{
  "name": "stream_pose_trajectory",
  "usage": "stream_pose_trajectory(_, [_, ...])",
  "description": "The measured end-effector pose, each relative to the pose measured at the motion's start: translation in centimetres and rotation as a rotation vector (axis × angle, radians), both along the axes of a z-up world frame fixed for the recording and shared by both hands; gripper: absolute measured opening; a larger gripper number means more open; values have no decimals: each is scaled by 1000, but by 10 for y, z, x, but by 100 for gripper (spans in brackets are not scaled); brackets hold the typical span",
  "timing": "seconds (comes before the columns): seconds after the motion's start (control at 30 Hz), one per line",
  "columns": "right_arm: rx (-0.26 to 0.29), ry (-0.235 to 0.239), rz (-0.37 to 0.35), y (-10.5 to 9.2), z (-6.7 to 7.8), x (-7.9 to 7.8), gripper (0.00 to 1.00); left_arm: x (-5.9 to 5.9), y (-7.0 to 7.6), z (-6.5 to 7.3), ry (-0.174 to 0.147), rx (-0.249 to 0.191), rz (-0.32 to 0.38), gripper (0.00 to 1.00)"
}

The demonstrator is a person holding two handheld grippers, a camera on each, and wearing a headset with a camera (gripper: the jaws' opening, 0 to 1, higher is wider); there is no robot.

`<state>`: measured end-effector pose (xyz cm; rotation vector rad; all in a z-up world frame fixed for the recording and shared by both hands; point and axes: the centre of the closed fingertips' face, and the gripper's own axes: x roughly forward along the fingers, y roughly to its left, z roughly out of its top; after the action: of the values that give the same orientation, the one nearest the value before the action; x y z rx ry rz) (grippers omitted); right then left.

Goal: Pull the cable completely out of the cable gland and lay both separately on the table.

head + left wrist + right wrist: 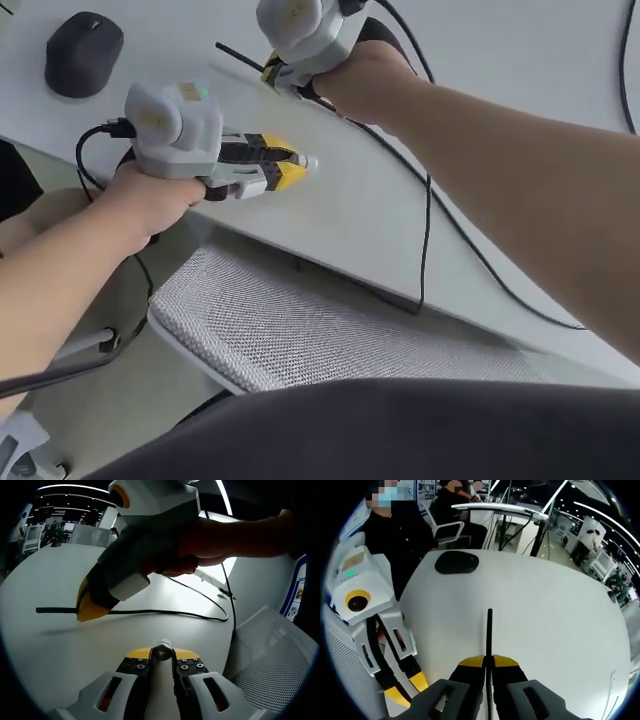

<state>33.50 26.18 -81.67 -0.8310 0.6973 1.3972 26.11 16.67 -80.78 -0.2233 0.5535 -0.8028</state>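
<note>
Item: gland (161, 650), small and grey-white, pinched at the tips of the left gripper (161, 656), jaws closed on it; in the head view it sits low over the near edge of the table (400, 200), just above a mesh chair (300, 320). Item: cable (489, 630), thin and black, clamped in the closed jaws of the right gripper (272, 72), a short free end standing out past the tips over the table, the rest trailing back across the surface. Condition: cable and gland are apart, so the pull-out looks done and the laying down remains. Also present: mouse (83, 52), far corner, well apart from both. Hazards, as judged: the gland, being round and held near the edge, may roll or drop onto the chair if released there, so it wants moving inward first. The cable's trailing length may drag it off once let go. Other black leads cross the table, and laying the cable among them would blur which is which.
</note>
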Motion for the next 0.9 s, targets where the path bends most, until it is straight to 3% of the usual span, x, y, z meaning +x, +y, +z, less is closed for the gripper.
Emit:
stream_pose_trajectory(0.2, [-15, 0, -8, -5, -5, 0, 0, -1, 0, -2, -10, 35, -12, 16])
stream_pose_trajectory(0.27, [-18, 3, -9, -5, -8, 1, 0, -2, 0, -4, -16, 64, -29, 16])
stream_pose_trajectory(0.37, [-13, 19, -30, -5, -9, 3, 0, -2, -1, -2, -21, 68, -34, 16])
stream_pose_trajectory(0.7, [-20, -12, 5, -3, -11, 2, 0, -2, 0, -1, -51, 165, -63, 16])
stream_pose_trajectory(0.9, [-22, -40, 3, -2, -11, 5, 3, -5, -2, -2, -46, 190, -78, 16])
